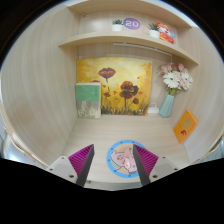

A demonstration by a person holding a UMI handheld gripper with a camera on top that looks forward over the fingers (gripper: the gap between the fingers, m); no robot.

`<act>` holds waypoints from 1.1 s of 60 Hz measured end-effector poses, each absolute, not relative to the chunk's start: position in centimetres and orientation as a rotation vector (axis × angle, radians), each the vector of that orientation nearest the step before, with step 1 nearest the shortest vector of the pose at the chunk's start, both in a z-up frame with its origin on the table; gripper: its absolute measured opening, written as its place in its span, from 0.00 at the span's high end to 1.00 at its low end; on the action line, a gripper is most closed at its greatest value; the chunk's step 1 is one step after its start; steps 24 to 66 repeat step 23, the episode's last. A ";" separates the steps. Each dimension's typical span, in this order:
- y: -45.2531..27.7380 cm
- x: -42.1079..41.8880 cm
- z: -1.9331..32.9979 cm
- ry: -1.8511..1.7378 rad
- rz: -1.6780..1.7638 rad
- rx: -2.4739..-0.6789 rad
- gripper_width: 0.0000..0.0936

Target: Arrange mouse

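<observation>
Gripper view: getting ready to find the mouse

Gripper view shows a light wooden desk (pixel 100 135) with a wall shelf (pixel 120 40) above it. The gripper (pixel 113 163) hangs low over the front edge of the desk. Its two fingers are spread apart and hold nothing. Each finger has a purple pad (pixel 82 160) on its inner side.

Between the fingers, flat on the desk near the front edge, lies a round mouse mat (pixel 124 155) with a blue rim and a pink picture on it. It rests on the desk by itself, with a gap at each side. No computer mouse shows anywhere. It may be hidden, or out of this view.

At the back of the desk a flower painting (pixel 113 85) leans on the wall. A small green picture (pixel 88 98) stands in front of it, toward the left. Near the back right corner stands a blue vase of pink flowers (pixel 174 85). An orange card (pixel 185 126) lies by the right edge.

To do this step well, I think the hand should first look around slowly until the mouse shows. The fingers should stay wide until the mouse sits between them. Then they should close gently on its two sides, not on its top. The round mat looks like the place to set it down. Keep well away from the vase, which could tip.
</observation>
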State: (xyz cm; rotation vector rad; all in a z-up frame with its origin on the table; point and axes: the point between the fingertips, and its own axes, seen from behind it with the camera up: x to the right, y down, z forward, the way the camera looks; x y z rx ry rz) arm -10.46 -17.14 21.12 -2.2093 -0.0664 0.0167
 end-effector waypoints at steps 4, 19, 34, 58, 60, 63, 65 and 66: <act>-17.3 -10.6 21.9 -0.065 0.027 -2.189 0.17; -18.1 -11.0 23.6 -0.078 0.045 -2.159 0.17; -18.1 -11.1 23.9 -0.077 0.053 -2.149 0.17; -18.1 -11.1 23.9 -0.077 0.053 -2.149 0.17; -18.1 -11.1 23.9 -0.077 0.053 -2.149 0.17; -18.1 -11.1 23.9 -0.077 0.053 -2.149 0.17; -18.1 -11.1 23.9 -0.077 0.053 -2.149 0.17; -18.1 -11.1 23.9 -0.077 0.053 -2.149 0.17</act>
